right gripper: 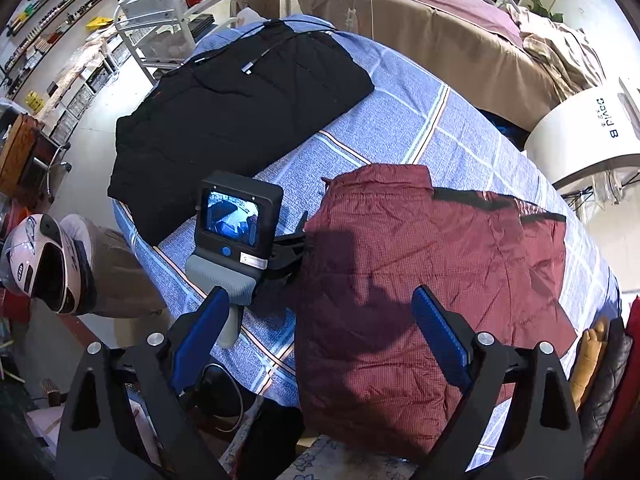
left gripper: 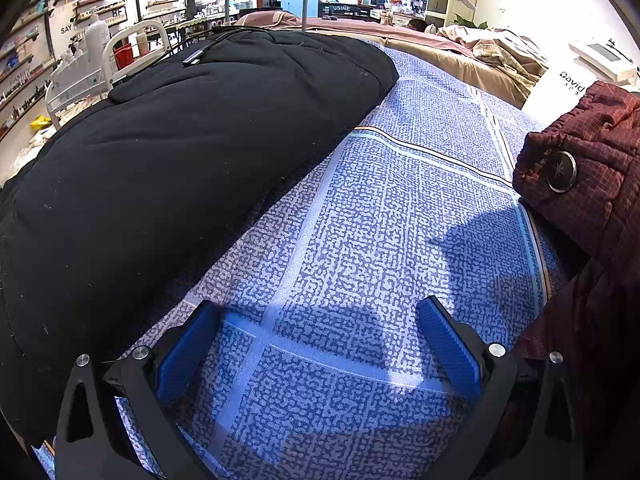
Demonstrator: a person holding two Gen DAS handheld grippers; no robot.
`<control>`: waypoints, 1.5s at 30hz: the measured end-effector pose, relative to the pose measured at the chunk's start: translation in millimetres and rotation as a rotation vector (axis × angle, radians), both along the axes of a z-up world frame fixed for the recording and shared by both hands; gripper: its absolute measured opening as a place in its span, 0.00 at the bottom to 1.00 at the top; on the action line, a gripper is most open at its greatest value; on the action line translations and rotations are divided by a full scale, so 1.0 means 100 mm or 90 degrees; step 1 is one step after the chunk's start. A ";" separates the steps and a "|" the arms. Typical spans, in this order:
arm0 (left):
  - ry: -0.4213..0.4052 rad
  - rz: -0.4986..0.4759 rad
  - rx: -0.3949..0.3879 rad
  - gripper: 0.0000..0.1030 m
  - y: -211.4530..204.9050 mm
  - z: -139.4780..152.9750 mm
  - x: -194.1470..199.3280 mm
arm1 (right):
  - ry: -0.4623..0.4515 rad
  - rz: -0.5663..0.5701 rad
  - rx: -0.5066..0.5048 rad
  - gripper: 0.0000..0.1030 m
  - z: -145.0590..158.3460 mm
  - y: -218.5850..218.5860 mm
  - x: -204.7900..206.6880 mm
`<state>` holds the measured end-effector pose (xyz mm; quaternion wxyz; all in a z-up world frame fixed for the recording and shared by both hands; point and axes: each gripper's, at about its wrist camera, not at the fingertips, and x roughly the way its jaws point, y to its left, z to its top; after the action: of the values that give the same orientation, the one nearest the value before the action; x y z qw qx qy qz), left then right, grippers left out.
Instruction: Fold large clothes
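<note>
A folded black padded jacket [left gripper: 168,152] lies on the left of the blue patterned sheet [left gripper: 380,240]. A dark red quilted jacket [left gripper: 592,168] with a round metal button bulges at the right edge. My left gripper [left gripper: 318,344] is open low over bare sheet between the two jackets, holding nothing. From above, the red jacket [right gripper: 432,280] lies folded flat and the black jacket [right gripper: 236,120] sits farther back left. The left gripper [right gripper: 298,240], with its screen unit, rests beside the red jacket's left edge. My right gripper [right gripper: 320,338] hangs open above the red jacket's near part.
A cable with a plug [right gripper: 256,60] lies across the black jacket. A white helmet [right gripper: 40,264] sits on a stool at the left, and a white machine [right gripper: 592,128] stands at the right. Behind are a beige bed [right gripper: 440,28], a white cart [right gripper: 160,12], and stacked clothes [right gripper: 600,360].
</note>
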<state>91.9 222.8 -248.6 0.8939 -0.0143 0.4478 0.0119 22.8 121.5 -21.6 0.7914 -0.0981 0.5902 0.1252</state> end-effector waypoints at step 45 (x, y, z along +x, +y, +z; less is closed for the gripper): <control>0.000 0.000 0.000 0.95 0.01 0.00 0.00 | 0.031 -0.002 -0.025 0.89 -0.18 0.06 -0.05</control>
<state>91.7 223.8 -248.9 0.8939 -0.0144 0.4478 0.0115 17.4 127.5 -39.1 0.7751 -0.1098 0.6115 0.1147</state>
